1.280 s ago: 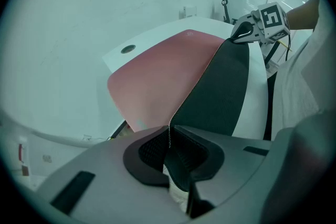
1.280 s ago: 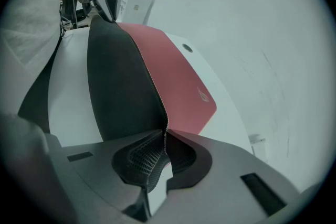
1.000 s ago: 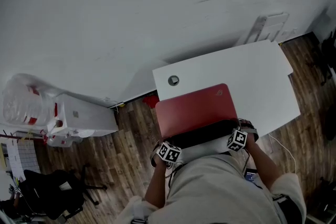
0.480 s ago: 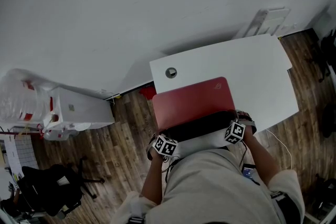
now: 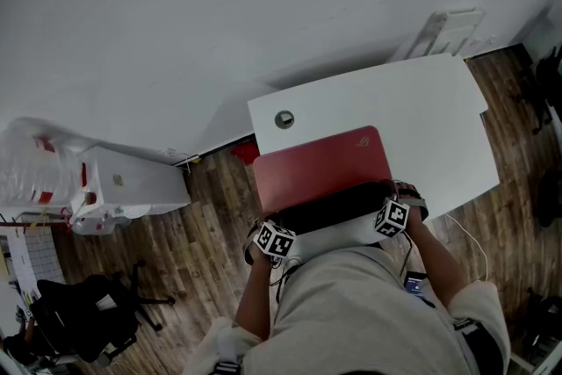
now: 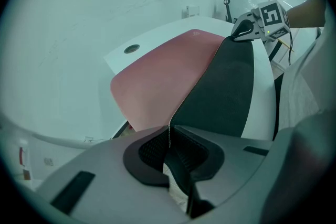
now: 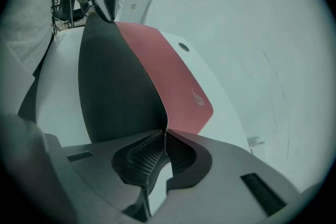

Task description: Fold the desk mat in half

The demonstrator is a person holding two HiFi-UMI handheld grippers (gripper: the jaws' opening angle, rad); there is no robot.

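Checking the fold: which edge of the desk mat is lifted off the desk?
The near edge, pinched at its corners by the left gripper and right gripper, black side showing; the far edge by the logo lies flat.

— What lies on the white desk [image 5: 439, 118]?
— A red desk mat [image 5: 320, 167] covers its left part, near edge lifted, black underside showing. A round grommet [image 5: 284, 119] sits at the far left corner.

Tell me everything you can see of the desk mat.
The desk mat is thin, red on top with a small logo near a far corner, black underneath, stitched at the edge. It lies on the white desk, near edge lifted, its near corners pinched by the left gripper and right gripper.
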